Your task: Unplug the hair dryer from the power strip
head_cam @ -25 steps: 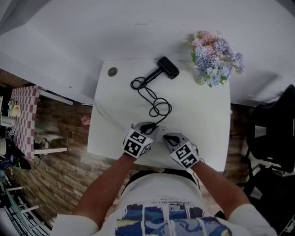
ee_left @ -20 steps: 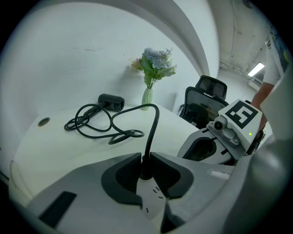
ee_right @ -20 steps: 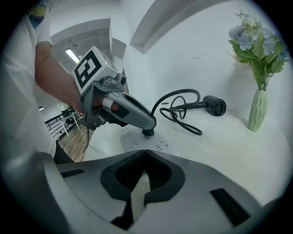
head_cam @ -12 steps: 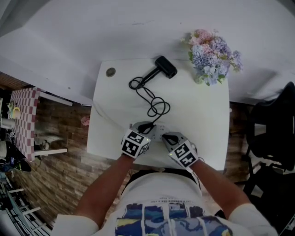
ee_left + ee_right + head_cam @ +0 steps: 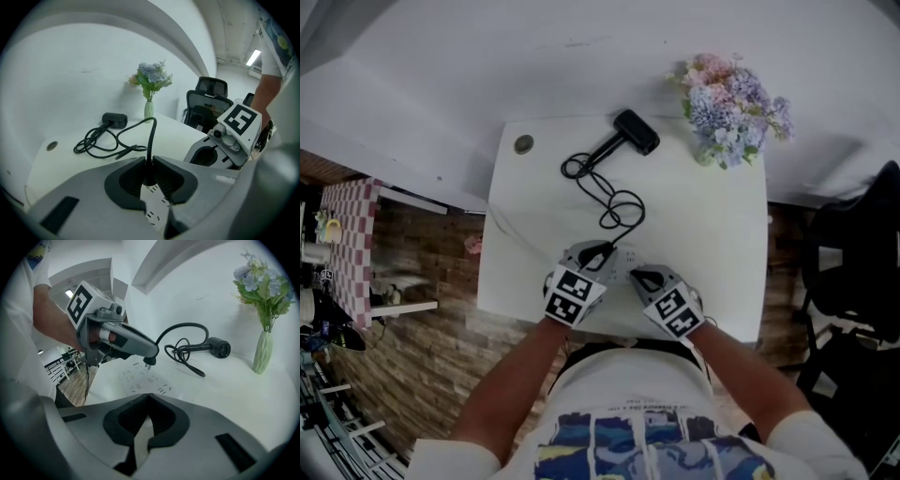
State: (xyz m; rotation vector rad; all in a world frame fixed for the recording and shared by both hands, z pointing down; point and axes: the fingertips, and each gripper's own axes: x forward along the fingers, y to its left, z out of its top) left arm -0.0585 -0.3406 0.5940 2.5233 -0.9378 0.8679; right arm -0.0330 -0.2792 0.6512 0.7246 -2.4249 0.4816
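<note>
My left gripper's jaws, just closing, are pinching the freed plug. My right gripper's jaws are clamping the power strip steady.

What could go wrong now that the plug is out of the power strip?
The left hand-held gripper, whose jaws have just been closing on the plug, might let it slip and fall back onto the power strip. Pulling it farther away could tighten the looped cord and drag the hair dryer across the table.
</note>
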